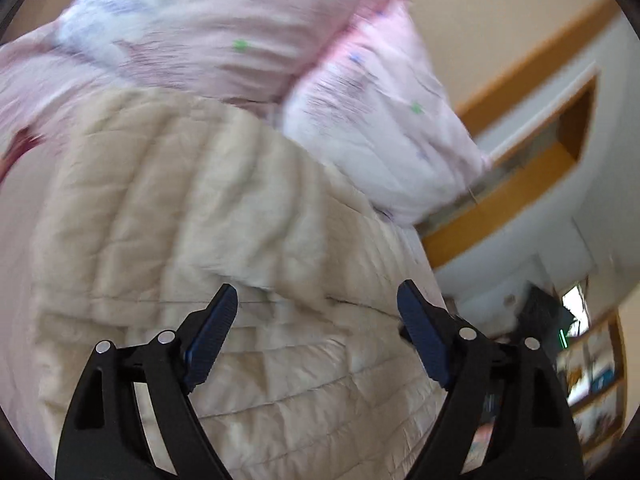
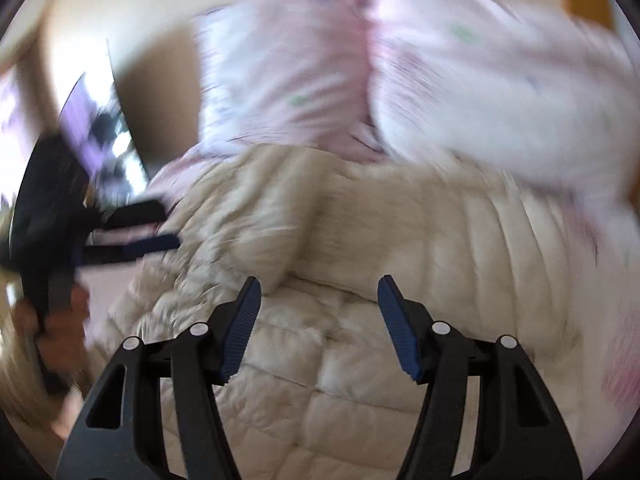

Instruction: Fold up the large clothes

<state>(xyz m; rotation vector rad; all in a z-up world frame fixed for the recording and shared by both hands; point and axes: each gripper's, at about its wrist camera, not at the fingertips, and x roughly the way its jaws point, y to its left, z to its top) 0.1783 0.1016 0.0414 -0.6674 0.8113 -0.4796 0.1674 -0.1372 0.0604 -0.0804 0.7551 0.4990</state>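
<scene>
Lying spread on the pink bedding (image 1: 208,12), a cream quilted jacket (image 1: 224,208) is seen just below two pillows (image 1: 384,128). Above the jacket, the left gripper (image 1: 316,336) and the right gripper (image 2: 318,324) are held wide apart, with nothing gripped.

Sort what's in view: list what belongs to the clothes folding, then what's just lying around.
Part of the job:
cream quilted jacket
left gripper, jaws open, nothing between them
right gripper, jaws open, nothing between them

Just lying about:
pink patterned pillows
pink bedding
shelves, contents too blurred to name
</scene>
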